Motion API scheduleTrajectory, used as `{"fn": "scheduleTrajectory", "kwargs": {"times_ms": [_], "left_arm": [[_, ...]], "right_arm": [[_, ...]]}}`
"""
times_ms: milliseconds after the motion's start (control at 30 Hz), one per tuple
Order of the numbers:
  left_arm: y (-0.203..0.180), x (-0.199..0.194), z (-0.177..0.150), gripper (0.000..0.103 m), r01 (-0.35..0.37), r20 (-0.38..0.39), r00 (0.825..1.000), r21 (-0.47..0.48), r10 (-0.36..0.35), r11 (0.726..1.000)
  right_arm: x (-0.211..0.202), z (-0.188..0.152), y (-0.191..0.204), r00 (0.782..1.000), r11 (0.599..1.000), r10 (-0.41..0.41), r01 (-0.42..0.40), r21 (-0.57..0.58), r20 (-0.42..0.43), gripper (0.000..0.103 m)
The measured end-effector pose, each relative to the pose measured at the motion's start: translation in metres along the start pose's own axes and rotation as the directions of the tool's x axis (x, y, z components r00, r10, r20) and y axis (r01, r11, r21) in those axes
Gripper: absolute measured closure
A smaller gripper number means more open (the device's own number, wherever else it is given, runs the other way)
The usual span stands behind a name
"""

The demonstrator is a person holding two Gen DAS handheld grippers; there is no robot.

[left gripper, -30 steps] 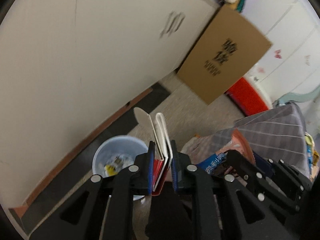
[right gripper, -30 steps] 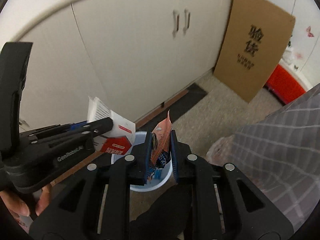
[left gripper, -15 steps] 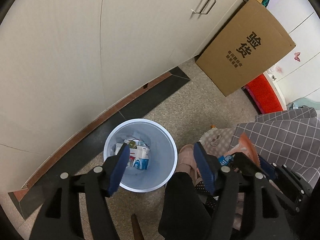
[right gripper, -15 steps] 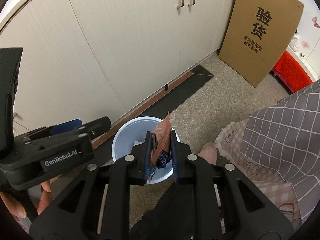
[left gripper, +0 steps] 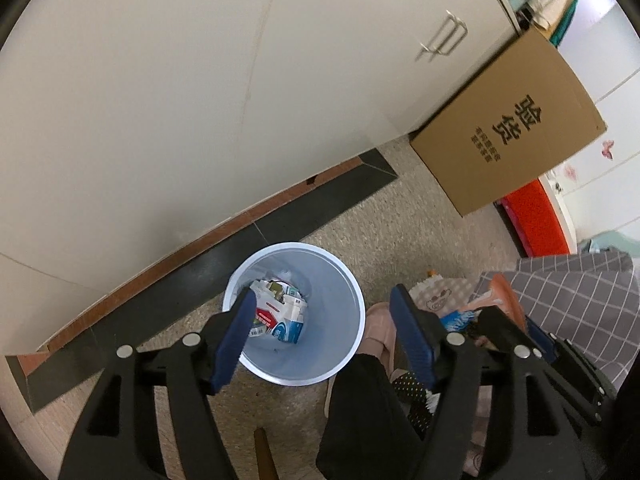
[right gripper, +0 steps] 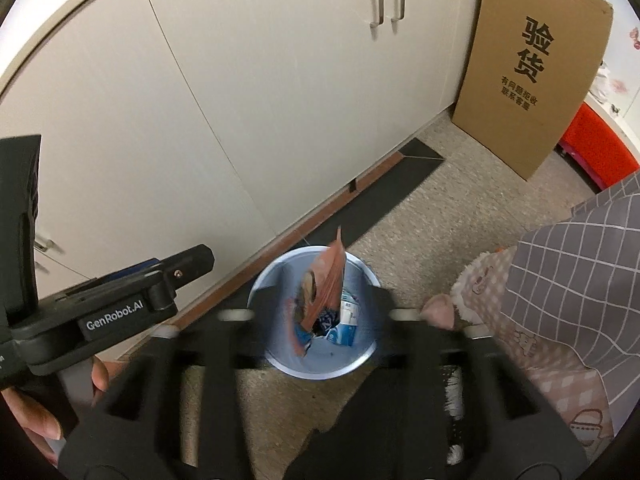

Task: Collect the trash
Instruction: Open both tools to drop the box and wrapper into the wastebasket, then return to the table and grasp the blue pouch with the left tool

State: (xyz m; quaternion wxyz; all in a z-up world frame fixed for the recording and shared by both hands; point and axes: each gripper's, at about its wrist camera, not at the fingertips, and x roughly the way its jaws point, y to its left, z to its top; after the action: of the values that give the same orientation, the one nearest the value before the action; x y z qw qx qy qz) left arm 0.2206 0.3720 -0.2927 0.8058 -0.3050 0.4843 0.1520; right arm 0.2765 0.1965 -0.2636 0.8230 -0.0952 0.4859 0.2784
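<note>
Here both tongs, left (left gripper: 320,328) and right (right gripper: 320,312), are spreading over one bin (left gripper: 352,344), one orange wrapper (right gripper: 326,280) loose between the right pair.

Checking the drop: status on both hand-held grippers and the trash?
Left hand-held gripper open, empty, jaws opening over bin. Right hand-held gripper jaws opening, orange wrapper loose between them above bin. Nothing blocking.

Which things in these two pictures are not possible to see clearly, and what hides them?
- Right wrist view: right gripper fingers, opening, smeared by motion blur.
- Right wrist view: orange snack wrapper print, blurred.
- Left wrist view: far wall of the pale blue round bin shows; the trash beneath the white carton is covered by it.
</note>
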Motion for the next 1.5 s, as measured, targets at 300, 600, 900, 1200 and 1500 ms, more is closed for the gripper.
{"fn": "scheduleTrajectory", "kwargs": {"times_ms": [300,600,900,1200,1500], "left_arm": [[-0.006,-0.022,-0.004,0.032,0.003,0.030,1.000,-0.005,-0.003,1.000],[-0.043,-0.067,-0.013,0.032,0.037,0.095,0.995,0.063,-0.043,0.997],[-0.137,-0.132,-0.046,0.031,0.086,0.180,0.975,0.252,-0.134,0.964],[-0.281,-0.163,-0.108,0.029,0.151,0.154,0.953,0.508,-0.262,0.848],[-0.409,-0.140,-0.182,0.020,0.134,0.068,0.958,0.752,-0.278,0.646]], "right_arm": [[-0.024,-0.001,-0.002,0.999,1.000,0.003,-0.003,0.004,0.041,0.043],[-0.096,-0.003,-0.035,0.988,0.998,-0.007,-0.003,0.061,0.153,0.043],[-0.213,-0.028,-0.098,0.940,0.987,-0.051,-0.004,0.161,0.336,0.039],[-0.308,-0.077,-0.202,0.882,0.946,-0.199,0.059,0.318,0.427,0.033],[-0.358,-0.145,-0.313,0.840,0.850,-0.361,0.117,0.514,0.405,0.030]]}}
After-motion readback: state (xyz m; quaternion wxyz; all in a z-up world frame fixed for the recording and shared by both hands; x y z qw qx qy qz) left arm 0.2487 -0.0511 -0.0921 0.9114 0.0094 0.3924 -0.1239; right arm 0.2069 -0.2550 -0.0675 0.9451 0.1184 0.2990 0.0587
